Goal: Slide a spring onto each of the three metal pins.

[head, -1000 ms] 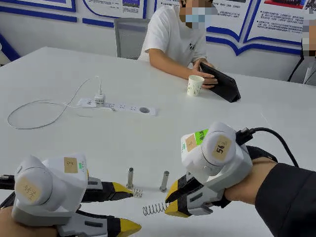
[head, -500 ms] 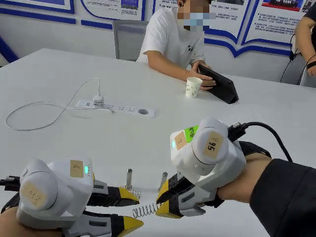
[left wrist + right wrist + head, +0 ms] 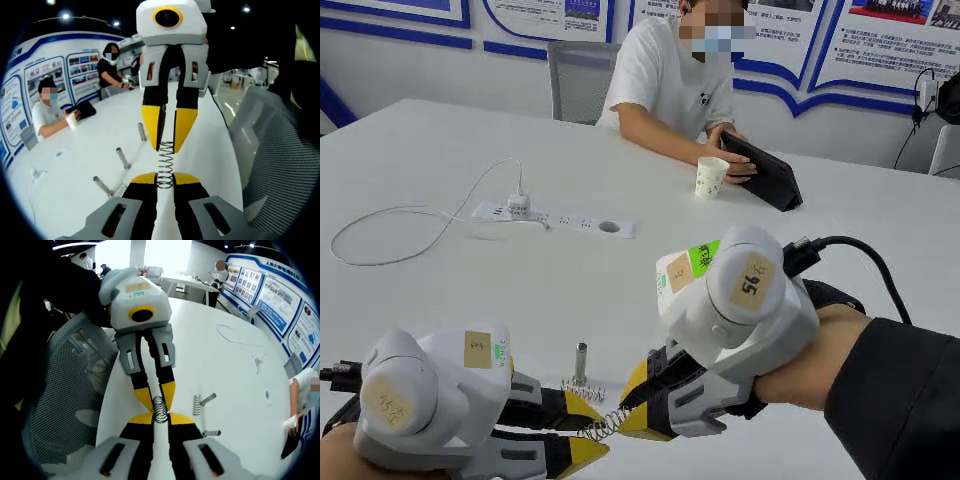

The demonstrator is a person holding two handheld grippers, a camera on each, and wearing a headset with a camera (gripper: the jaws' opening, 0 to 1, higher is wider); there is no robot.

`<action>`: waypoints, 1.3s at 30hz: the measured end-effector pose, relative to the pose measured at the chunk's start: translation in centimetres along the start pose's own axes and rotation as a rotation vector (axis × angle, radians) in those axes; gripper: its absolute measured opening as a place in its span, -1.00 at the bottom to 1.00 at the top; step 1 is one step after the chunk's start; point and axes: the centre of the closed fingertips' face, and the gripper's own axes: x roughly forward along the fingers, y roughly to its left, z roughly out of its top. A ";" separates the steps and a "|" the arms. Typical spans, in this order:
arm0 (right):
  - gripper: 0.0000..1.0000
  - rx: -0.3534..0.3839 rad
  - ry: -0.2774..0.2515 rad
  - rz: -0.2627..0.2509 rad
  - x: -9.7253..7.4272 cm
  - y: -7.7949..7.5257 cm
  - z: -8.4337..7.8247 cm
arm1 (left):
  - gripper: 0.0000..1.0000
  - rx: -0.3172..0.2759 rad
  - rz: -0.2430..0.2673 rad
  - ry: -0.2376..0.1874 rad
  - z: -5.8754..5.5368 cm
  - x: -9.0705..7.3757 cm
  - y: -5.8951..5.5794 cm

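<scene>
Head view: a broad white tabletop (image 3: 440,150) runs to a blue-trimmed wall. Well beyond the claws lie a white power strip (image 3: 570,218) and a paper cup (image 3: 711,176), with open surface between. The left gripper (image 3: 585,430) and right gripper (image 3: 630,408) meet tip to tip over the near edge.

Left gripper view: both claws are narrow, each nipping one end of a thin coiled metal spring (image 3: 165,162). Left of it, three short grey metal pins (image 3: 122,157) stand in a row, a second loose spring (image 3: 119,189) at the nearest one's foot.

Right gripper view: a grey mesh chair (image 3: 65,405) crowds the table edge, left of the claw.
</scene>
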 end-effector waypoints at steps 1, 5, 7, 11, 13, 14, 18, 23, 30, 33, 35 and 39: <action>-0.78 0.000 -0.006 0.001 0.0 0.0 0.2 | -0.77 -0.001 -0.002 0.000 0.0 0.0 0.0; -0.78 -0.004 -0.016 0.004 0.0 0.2 0.7 | -0.77 0.003 -0.006 -0.001 0.1 0.1 -0.2; -0.78 -0.010 -0.016 0.003 0.0 0.2 0.9 | -0.77 0.005 -0.006 -0.001 0.1 0.1 -0.2; -0.78 -0.022 -0.020 0.005 0.1 0.4 1.3 | -0.77 0.007 -0.010 0.000 0.1 0.1 -0.3; -0.78 -0.029 -0.022 0.008 0.2 0.5 1.6 | -0.77 0.009 -0.013 0.001 0.1 0.2 -0.4; -0.78 -0.031 -0.022 0.008 0.2 0.6 1.6 | -0.77 0.010 -0.014 0.001 0.2 0.2 -0.5; -0.78 -0.039 -0.024 0.012 0.3 0.7 1.8 | -0.77 0.012 -0.020 0.000 0.3 0.4 -0.6; -0.78 -0.043 -0.021 0.014 0.3 0.8 1.8 | -0.76 0.010 -0.024 -0.003 0.4 0.6 -0.8; -0.78 -0.047 -0.014 0.015 0.3 0.7 1.7 | -0.68 -0.010 -0.019 -0.013 0.5 0.5 -0.6; -0.78 -0.046 -0.010 0.012 0.2 0.4 1.6 | -0.66 -0.012 -0.017 -0.011 0.4 0.4 -0.5; -0.78 -0.046 -0.011 0.010 0.2 0.4 1.6 | -0.64 -0.016 -0.015 -0.010 0.3 0.3 -0.5; -0.78 -0.044 -0.011 0.007 0.0 0.3 1.6 | -0.66 -0.018 -0.012 -0.010 0.2 0.2 -0.4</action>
